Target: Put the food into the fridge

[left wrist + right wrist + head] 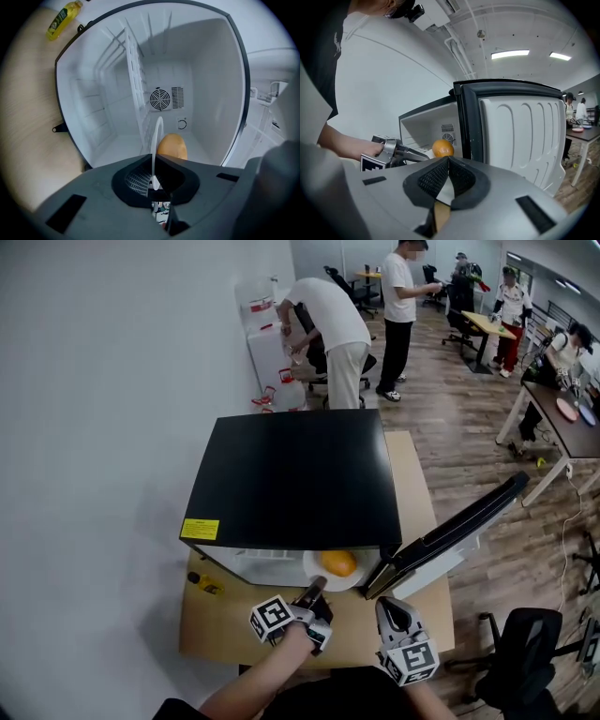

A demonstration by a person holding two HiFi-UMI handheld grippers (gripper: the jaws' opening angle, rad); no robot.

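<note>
An orange lies on a white plate at the mouth of the open black mini fridge. My left gripper is shut on the plate's near rim. In the left gripper view the plate shows edge-on between the jaws, with the orange behind it and the white fridge interior beyond. My right gripper hangs just right of the left one, in front of the open door, shut with nothing in it. From the right gripper view I see the orange and the left gripper.
The fridge stands on a wooden table against a white wall. A small yellow bottle lies on the table left of the fridge. An office chair stands at the right. Several people and desks are farther back in the room.
</note>
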